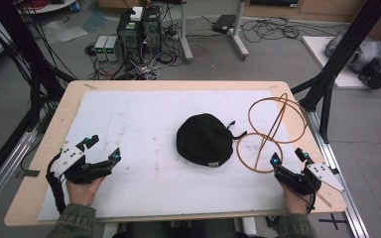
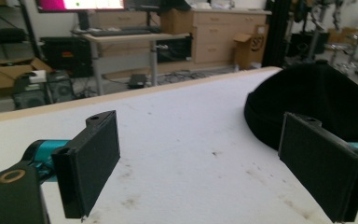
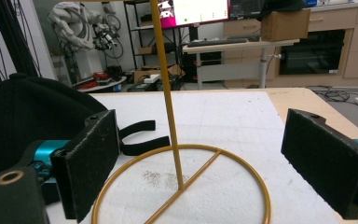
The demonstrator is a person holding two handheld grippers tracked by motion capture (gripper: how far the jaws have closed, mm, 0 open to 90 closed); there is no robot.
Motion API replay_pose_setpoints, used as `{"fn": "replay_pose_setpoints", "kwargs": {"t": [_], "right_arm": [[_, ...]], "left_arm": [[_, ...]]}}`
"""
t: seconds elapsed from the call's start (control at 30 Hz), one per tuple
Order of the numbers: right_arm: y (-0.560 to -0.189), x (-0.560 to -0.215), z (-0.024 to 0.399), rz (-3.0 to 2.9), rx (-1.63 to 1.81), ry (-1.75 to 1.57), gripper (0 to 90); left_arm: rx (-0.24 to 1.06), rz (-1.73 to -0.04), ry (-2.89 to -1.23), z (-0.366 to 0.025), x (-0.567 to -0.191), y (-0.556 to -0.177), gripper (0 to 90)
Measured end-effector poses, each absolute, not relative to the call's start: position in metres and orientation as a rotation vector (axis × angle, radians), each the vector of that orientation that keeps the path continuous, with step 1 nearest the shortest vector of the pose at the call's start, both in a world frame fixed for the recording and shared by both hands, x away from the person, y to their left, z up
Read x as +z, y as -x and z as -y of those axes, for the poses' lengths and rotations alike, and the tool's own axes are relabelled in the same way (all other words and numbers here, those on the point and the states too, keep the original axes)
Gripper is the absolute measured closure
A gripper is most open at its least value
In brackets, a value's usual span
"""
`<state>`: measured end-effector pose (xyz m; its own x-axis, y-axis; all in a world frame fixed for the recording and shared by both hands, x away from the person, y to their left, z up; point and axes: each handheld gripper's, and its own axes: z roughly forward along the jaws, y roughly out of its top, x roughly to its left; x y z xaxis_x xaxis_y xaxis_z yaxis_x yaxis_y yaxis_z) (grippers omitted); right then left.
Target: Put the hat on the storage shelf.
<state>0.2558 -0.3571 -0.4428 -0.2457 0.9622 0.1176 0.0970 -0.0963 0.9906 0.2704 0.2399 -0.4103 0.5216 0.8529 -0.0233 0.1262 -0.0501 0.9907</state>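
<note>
1. A light wooden table [image 1: 44, 148] carries a white sheet [image 1: 144, 129] that covers most of its top; the sheet is smudged with faint brownish marks, clearest in the left gripper view.
2. A black cap [image 1: 204, 139] lies a little right of the sheet's middle, its strap trailing toward a gold wire stand [image 1: 270, 131].
3. The stand is just beside the cap on the right, its round base flat on the sheet, a thin post rising to an upper hoop.
4. The left gripper [image 1: 101, 148] rests low at the near left, well apart from the cap, jaws spread wide with nothing between them.
5. The right gripper [image 1: 288, 156] sits at the near right, just beside the stand's base ring, jaws likewise spread and empty; in its own view the post stands between them, farther off.
6. Beyond the table the grey floor is strewn with cables, computer towers [image 1: 140, 29] and desk legs.
7. The gripper views show desks, wooden cabinets, cardboard boxes and a lit monitor [image 3: 200, 10].
</note>
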Motion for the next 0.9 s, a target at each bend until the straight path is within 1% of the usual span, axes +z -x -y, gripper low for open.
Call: {"fn": "replay_pose_setpoints", "kwargs": {"t": [0.1, 0.27, 0.63, 0.77, 0.9], "right_arm": [[-0.255, -0.443, 0.357, -1.406, 1.442, -1.223, 10.5], [-0.255, -0.442, 0.358, -1.404, 1.443, -1.221, 10.5], [-0.255, -0.442, 0.357, -1.404, 1.451, -1.218, 10.5], [-0.255, -0.442, 0.357, -1.404, 1.454, -1.22, 10.5], [-0.256, -0.442, 0.357, -1.401, 1.458, -1.22, 10.5]], "left_arm": [[0.668, -0.865, -1.552, -0.233, -0.409, -0.277, 13.0], [0.621, -0.818, -1.566, -0.216, -0.402, -0.287, 13.0], [0.605, -0.767, -1.613, -0.19, -0.384, -0.306, 13.3], [0.561, -0.783, -1.635, -0.178, -0.38, -0.311, 15.0], [0.543, -0.766, -1.646, -0.166, -0.377, -0.315, 16.9]]}}
